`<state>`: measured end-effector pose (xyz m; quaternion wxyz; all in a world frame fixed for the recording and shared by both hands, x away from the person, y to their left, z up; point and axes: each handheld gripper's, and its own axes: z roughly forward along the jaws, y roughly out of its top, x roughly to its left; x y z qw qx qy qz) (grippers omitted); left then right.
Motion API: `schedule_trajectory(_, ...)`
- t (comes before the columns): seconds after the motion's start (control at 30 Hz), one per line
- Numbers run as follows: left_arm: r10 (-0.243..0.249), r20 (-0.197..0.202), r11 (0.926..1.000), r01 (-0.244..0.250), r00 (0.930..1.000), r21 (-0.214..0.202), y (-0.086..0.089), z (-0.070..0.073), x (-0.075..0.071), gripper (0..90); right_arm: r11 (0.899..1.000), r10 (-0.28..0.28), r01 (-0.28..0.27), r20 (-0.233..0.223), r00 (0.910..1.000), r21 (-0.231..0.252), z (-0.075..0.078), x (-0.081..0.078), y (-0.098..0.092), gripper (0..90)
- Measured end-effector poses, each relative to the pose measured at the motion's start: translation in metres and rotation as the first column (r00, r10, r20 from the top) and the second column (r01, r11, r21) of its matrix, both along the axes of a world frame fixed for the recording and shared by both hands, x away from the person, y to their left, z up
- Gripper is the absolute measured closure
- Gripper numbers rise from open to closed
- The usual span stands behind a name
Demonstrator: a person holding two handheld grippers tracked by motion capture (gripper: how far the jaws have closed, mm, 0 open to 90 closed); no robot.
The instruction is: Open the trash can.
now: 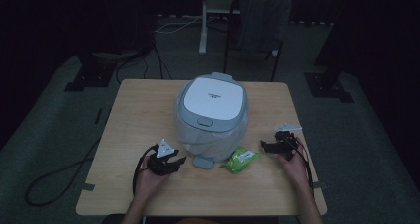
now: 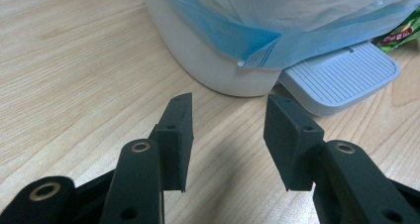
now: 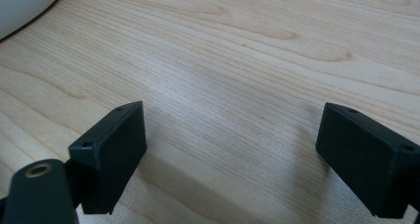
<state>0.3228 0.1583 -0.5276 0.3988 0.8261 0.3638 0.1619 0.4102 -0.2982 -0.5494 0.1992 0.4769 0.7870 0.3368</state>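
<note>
Near edge of the wooden table: the person's forearms come in from 6 o'clock in the high view. Left gripper sits at about 7 o'clock from the bin, low over the table, jaws spread apart with nothing between them; in the left gripper view bare wood shows in the gap and the bin's base stands just ahead. Right gripper is at about 4 o'clock from the bin, near the table's right side, jaws wide apart and empty, bare wood between them in the right gripper view. Between the two grippers, a green snack packet lies flat on the table at 5 o'clock from the bin, just beside the grey foot pedal, apart from both grippers. The pedal sticks out from the bin's front at 6 o'clock. The white pedal bin stands upright mid-table, lid shut, a pale blue liner bag hanging over its outside. Beyond the table at 12 o'clock, a chair and floor cables in dim light.
</note>
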Motion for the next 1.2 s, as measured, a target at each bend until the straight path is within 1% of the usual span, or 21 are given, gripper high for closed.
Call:
schedule_trajectory(0.1,-0.003,0.000,1.0000,0.003,1.0000,-0.005,0.000,0.001,0.000,55.0,1.000,0.000,0.000,0.000,1.0000,0.000,0.000,0.000,0.000,11.0)
schedule_trajectory(0.2,-0.018,0.000,0.9995,0.018,0.9998,-0.025,-0.001,0.003,-0.002,55.1,1.000,-0.006,0.006,0.000,1.0000,-0.001,0.000,-0.001,0.000,11.0)
schedule_trajectory(0.33,-0.024,0.001,0.9992,0.024,0.9997,-0.031,-0.002,0.003,-0.002,55.4,1.000,-0.015,0.015,0.000,0.9999,0.000,0.000,-0.002,0.000,11.0)
schedule_trajectory(0.37,-0.032,-0.003,0.9988,0.032,0.9995,-0.038,-0.004,0.004,-0.003,55.4,1.000,-0.019,0.019,0.000,0.9998,0.001,0.000,-0.003,-0.001,11.0)
schedule_trajectory(0.4,-0.035,-0.003,0.9985,0.035,0.9994,-0.043,-0.004,0.004,-0.003,56.9,1.000,-0.027,0.027,-0.002,0.9996,0.000,0.000,-0.006,-0.001,11.0)
schedule_trajectory(0.53,-0.052,-0.004,0.9970,0.052,0.9986,-0.057,-0.007,0.006,-0.005,59.2,1.000,-0.029,0.029,-0.001,0.9996,0.000,0.000,-0.007,-0.002,11.1)
schedule_trajectory(0.57,-0.062,0.001,0.9961,0.062,0.9981,-0.062,-0.010,0.007,-0.006,59.2,1.000,-0.030,0.030,-0.001,0.9996,0.000,0.000,-0.007,-0.002,11.1)
schedule_trajectory(0.63,-0.066,0.000,0.9959,0.066,0.9978,-0.063,-0.011,0.007,-0.007,59.2,1.000,-0.031,0.031,0.000,0.9995,0.000,0.000,-0.007,-0.002,11.1)
schedule_trajectory(0.67,-0.076,-0.003,0.9944,0.076,0.9971,-0.074,-0.015,0.007,-0.007,59.2,0.999,-0.033,0.033,0.000,0.9995,0.000,0.000,-0.007,-0.002,11.1)
schedule_trajectory(0.7,-0.076,-0.003,0.9944,0.076,0.9971,-0.074,-0.015,0.007,-0.007,59.2,0.999,-0.033,0.033,0.000,0.9995,0.000,0.000,-0.007,-0.002,11.1)
schedule_trajectory(0.73,-0.089,-0.008,0.9932,0.088,0.9960,-0.075,-0.018,0.008,-0.008,59.1,0.999,-0.034,0.034,0.000,0.9994,-0.001,0.000,-0.008,-0.002,11.1)
schedule_trajectory(0.8,-0.092,-0.012,0.9928,0.091,0.9957,-0.077,-0.020,0.008,-0.008,59.0,0.999,-0.035,0.035,0.001,0.9994,-0.001,0.000,-0.008,-0.002,11.1)
schedule_trajectory(0.83,-0.102,-0.016,0.9921,0.101,0.9946,-0.074,-0.023,0.008,-0.008,59.1,0.999,-0.037,0.037,0.000,0.9993,0.000,0.000,-0.008,-0.002,11.1)
schedule_trajectory(1.07,-0.124,-0.027,0.9907,0.122,0.9919,-0.060,-0.031,0.008,-0.009,75.2,0.999,-0.041,0.041,-0.001,0.9992,0.001,0.000,-0.009,-0.001,11.1)
schedule_trajectory(1.1,-0.131,-0.029,0.9904,0.130,0.9909,-0.046,-0.035,0.008,-0.009,77.4,0.999,-0.041,0.041,-0.001,0.9992,0.001,0.000,-0.009,-0.001,11.1)
schedule_trajectory(1.2,-0.142,-0.022,0.9895,0.141,0.9896,-0.032,-0.041,0.008,-0.011,82.7,0.999,-0.042,0.042,-0.002,0.9991,0.001,0.000,-0.009,-0.001,11.1)
